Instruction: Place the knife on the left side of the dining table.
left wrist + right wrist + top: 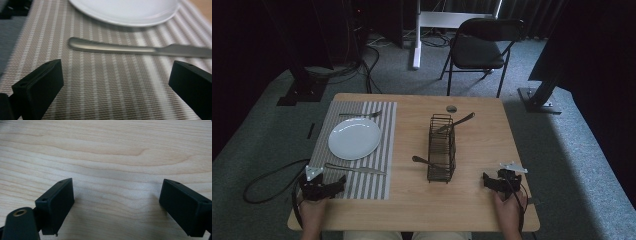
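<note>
A white plate [354, 138] lies on a grey striped placemat [382, 112] at the table's left. A fork [359, 114] rests on the mat beyond the plate and a knife [354, 169] in front of it. My left gripper [336, 186] stands open at the mat's near left corner, just short of the knife [112, 48], with nothing between its jaws. A black wire caddy [442, 148] stands mid-table with one utensil [455, 122] leaning out of its far end and another [424, 161] poking out on its left. My right gripper [488, 181] rests open on bare wood near the front right.
A small dark round object [451, 108] lies near the table's far edge. A black folding chair [479, 47] stands beyond the table. The wooden table [412, 210] has bare wood along its front between the two grippers and to the right of the caddy.
</note>
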`<state>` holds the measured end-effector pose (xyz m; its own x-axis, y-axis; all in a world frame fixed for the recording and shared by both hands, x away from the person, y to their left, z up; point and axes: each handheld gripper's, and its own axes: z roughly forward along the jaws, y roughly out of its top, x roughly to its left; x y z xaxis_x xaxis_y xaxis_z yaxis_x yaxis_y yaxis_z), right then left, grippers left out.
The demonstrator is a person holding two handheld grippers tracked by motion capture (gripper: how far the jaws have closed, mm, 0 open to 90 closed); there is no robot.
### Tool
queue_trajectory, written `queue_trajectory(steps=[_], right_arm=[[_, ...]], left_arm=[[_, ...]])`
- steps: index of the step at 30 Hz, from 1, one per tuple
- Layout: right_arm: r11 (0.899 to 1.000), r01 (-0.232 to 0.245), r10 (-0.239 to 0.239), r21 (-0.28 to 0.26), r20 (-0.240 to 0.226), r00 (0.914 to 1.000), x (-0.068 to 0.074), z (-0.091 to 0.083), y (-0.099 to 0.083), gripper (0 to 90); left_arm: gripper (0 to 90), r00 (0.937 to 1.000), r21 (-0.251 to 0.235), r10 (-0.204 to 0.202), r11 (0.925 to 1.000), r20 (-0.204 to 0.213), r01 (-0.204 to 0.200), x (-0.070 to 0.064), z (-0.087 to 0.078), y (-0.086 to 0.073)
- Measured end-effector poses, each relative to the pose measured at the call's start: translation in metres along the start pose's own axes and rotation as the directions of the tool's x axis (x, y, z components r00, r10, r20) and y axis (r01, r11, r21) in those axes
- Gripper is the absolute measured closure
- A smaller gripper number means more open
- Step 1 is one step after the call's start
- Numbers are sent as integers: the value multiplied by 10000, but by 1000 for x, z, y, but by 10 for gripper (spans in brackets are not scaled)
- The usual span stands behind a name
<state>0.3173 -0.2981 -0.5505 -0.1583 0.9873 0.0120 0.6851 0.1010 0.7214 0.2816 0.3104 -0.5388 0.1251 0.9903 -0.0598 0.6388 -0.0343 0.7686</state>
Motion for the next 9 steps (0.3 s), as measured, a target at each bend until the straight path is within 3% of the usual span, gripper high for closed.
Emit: queue_trajectory(steps=[9], right_arm=[[10000, -4, 4, 2, 10, 10000, 0, 0, 0, 116]], left_arm=[[0, 9998, 37, -164, 9999, 97, 164, 7, -3, -4]])
